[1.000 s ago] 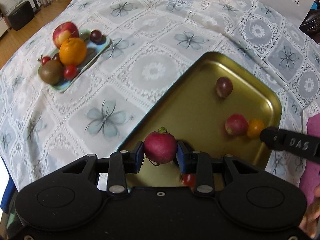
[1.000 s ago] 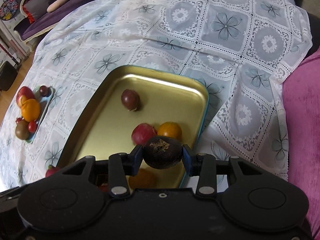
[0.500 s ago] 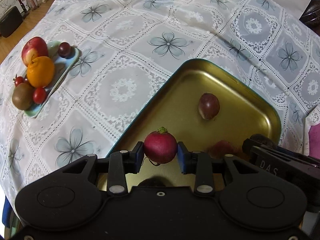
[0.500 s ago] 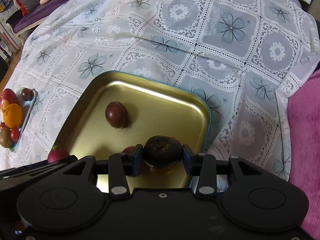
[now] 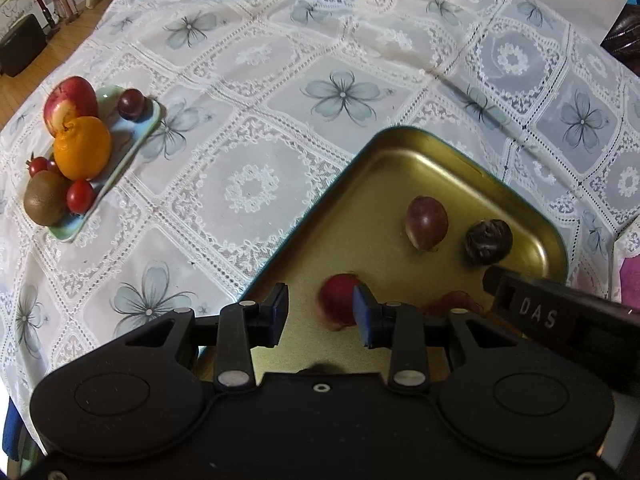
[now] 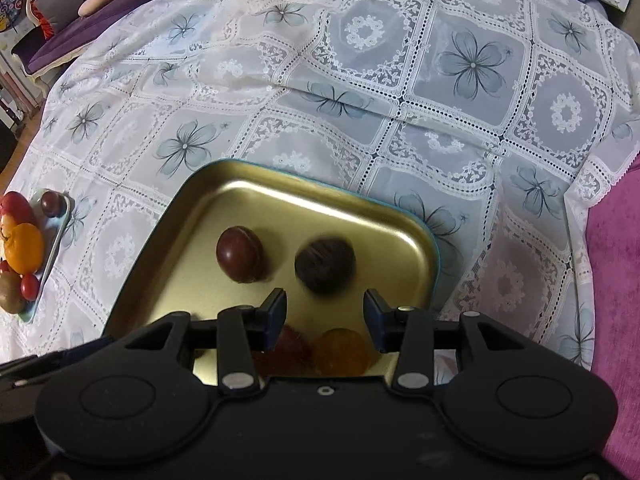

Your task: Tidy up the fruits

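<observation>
Both my grippers, left [image 5: 320,314] and right [image 6: 325,316], spread, empty; radish [image 5: 338,300], wrinkled dark fruit [image 6: 325,265] in gold tray [image 6: 304,192].

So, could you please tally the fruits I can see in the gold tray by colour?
Red fruits: 2
Orange fruit: 1
Maroon fruit: 1
Dark wrinkled fruit: 1
Total: 5 visible in the gold tray

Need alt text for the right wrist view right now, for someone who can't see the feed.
The right gripper is open over a gold tray on a lace tablecloth. A dark wrinkled fruit lies free on the tray beside a smooth maroon fruit; a red fruit and an orange one show nearer. A small fruit plate sits far left.
</observation>
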### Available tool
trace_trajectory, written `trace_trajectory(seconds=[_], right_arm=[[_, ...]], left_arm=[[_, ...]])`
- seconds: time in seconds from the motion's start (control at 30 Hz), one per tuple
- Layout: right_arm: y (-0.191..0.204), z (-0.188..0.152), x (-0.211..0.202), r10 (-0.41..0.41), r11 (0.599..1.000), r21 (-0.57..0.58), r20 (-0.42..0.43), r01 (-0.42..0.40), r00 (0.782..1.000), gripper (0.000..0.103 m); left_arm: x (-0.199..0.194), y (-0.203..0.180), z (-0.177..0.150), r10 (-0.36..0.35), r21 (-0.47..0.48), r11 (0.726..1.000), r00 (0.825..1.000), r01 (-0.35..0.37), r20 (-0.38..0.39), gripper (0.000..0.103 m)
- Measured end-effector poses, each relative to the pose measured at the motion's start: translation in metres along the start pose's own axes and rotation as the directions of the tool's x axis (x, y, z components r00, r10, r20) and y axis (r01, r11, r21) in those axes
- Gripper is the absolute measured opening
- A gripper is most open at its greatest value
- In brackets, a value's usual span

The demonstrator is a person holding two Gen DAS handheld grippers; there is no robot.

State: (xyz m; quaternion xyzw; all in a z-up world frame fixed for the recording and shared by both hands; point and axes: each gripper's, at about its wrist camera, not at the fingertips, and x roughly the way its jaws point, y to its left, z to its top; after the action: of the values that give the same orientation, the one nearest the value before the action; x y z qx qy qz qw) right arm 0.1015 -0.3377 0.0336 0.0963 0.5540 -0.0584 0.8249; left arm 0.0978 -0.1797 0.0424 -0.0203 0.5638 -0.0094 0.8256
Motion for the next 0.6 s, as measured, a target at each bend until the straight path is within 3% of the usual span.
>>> trace_trajectory(seconds=[0.6], right_arm=[[0.004,-0.065,-0.042,-0.001,0.998,-0.065,0.019,0.003,1.0,0.044]], left_arm=[[-0.038,0.025,-0.056,0.06,-0.025,0.998,0.996,-0.058,0.06,0.048]])
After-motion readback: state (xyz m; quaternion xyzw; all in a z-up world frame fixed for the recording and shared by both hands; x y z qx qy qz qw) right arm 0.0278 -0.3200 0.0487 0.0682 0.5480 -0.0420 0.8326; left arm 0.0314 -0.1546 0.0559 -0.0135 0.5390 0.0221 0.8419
